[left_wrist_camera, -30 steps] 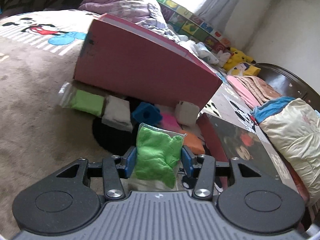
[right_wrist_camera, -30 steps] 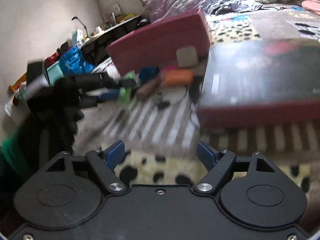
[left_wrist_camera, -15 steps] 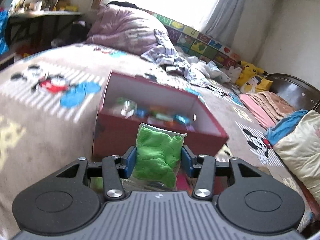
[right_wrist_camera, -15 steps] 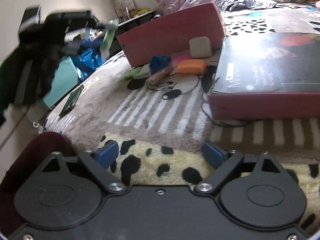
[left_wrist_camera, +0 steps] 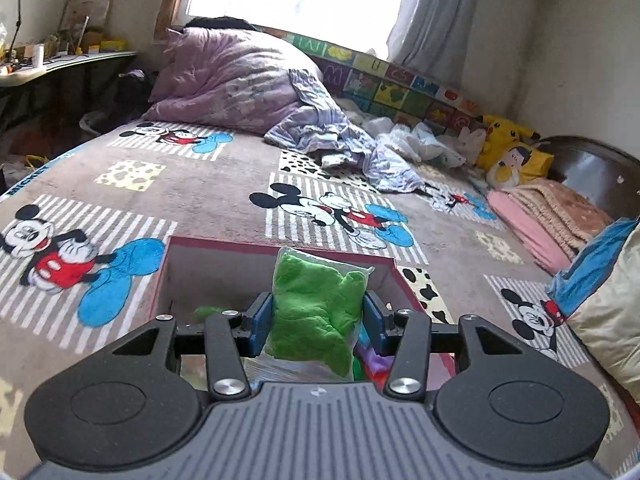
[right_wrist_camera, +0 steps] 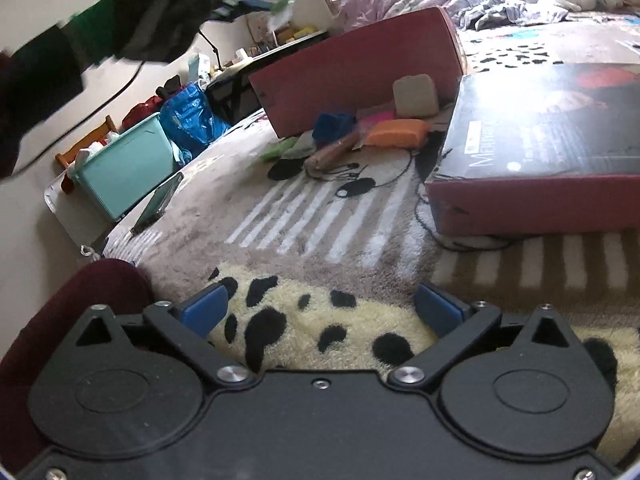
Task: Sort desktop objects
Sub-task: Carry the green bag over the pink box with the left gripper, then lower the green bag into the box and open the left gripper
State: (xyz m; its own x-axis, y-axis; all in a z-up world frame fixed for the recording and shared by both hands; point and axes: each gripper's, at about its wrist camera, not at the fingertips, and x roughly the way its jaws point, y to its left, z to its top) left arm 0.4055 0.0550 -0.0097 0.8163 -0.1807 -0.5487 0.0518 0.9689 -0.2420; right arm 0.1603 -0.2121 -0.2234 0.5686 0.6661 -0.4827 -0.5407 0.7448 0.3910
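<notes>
The left gripper (left_wrist_camera: 318, 320) is pinching a clear bag of green putty (left_wrist_camera: 316, 312), long axis standing upright, above the open red cardboard box (left_wrist_camera: 164, 276), which is holding more colourful pieces. The right gripper (right_wrist_camera: 320, 312) is opening wide, empty, over the fuzzy spotted blanket (right_wrist_camera: 320, 320).

The green stuff (left_wrist_camera: 316, 312) looks soft and crumpled inside a clear shiny plastic bag. The bed blanket (left_wrist_camera: 224, 184) is fuzzy cloth. The black box lid (right_wrist_camera: 560, 120) is glossy.
</notes>
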